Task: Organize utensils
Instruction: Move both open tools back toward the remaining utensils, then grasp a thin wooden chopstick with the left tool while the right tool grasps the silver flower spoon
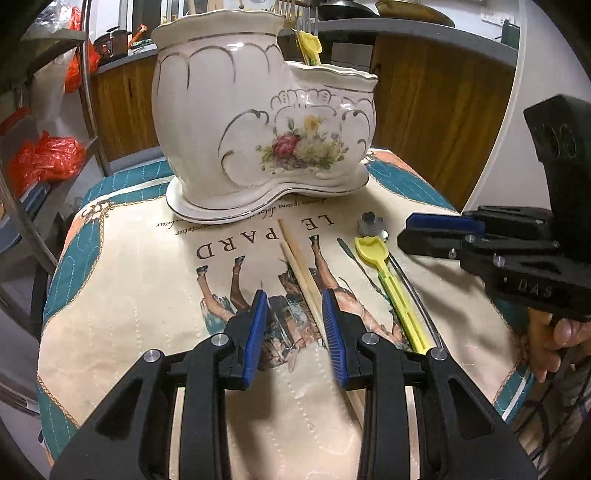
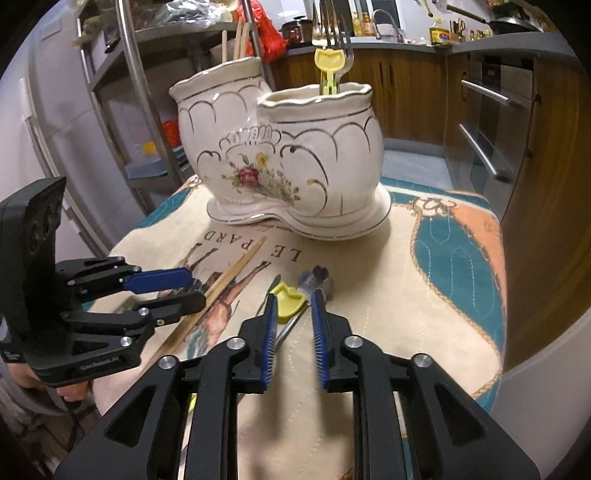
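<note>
- The left hand-held gripper (image 1: 293, 301) sits low in the left wrist view, jaws spread wide and holding nothing. Its blue pads (image 1: 332, 321) straddle the pair of wooden chopsticks (image 1: 295, 266), which lie flat on the cloth and run under the right-hand pad.
- The right hand-held gripper (image 2: 293, 299) sits at lower centre of the right wrist view, jaws parted and holding nothing. The head of the yellow plastic utensil (image 2: 290, 299) lies between its fingertips, along with a thin metal handle (image 2: 291, 325).
- A metal utensil with a flower-shaped end (image 2: 319, 280) lies just beyond the yellow head.
- The white ceramic holder (image 1: 258, 122), shoe-shaped with a flower decal and two compartments, stands on the printed cloth (image 1: 129, 295) covering the bench, in the upper centre of both views.
- In the right wrist view, the lower compartment holds a second yellow utensil (image 2: 327, 61) and metal forks (image 2: 332, 22); the taller compartment holds wooden sticks (image 2: 240, 37).
- Wooden kitchen cabinets (image 1: 424, 92) fill the background.
</note>
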`<state>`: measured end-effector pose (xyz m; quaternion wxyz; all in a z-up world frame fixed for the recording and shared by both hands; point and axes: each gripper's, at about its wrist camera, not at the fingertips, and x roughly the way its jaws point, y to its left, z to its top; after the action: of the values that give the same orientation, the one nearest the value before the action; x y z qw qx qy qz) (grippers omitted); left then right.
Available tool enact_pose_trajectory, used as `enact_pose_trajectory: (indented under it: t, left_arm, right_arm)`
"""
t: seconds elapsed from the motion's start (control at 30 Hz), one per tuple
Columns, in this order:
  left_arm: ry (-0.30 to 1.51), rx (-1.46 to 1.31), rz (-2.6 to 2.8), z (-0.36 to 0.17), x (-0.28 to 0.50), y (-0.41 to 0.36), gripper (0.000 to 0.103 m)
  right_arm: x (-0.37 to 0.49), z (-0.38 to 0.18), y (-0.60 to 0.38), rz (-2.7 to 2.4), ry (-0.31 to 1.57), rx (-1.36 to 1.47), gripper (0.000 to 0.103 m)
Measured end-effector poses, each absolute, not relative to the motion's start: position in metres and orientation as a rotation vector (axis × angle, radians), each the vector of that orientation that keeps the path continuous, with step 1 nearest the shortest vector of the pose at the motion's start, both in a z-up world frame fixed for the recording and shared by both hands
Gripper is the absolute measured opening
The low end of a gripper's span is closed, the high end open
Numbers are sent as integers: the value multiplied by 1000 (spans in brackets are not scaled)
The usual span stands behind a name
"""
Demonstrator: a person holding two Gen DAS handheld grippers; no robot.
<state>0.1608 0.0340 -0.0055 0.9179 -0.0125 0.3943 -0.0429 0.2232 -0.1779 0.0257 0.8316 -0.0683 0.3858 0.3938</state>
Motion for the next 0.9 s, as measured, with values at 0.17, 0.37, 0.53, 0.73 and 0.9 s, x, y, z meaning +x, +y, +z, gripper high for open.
enact_pose_trajectory:
  t: [0.17, 0.37, 0.53, 0.73, 0.9]
  left_arm:
    - [819, -31, -78, -4, 163, 35, 31]
    - [827, -13, -78, -4, 165, 37, 31]
    - [837, 54, -79, -6, 163, 26, 31]
    - [842, 43, -80, -5, 162, 33, 22]
    - [847, 30, -56, -5, 160, 47, 12]
  right_arm:
    - [222, 26, -177, 843, 823, -156, 31]
    - [222, 24, -174, 852, 835, -173, 32]
    - [221, 21, -171, 855, 853, -208, 32]
    - [215, 18, -171, 863, 864, -245, 32]
    - [211, 17, -174, 869, 867, -252, 32]
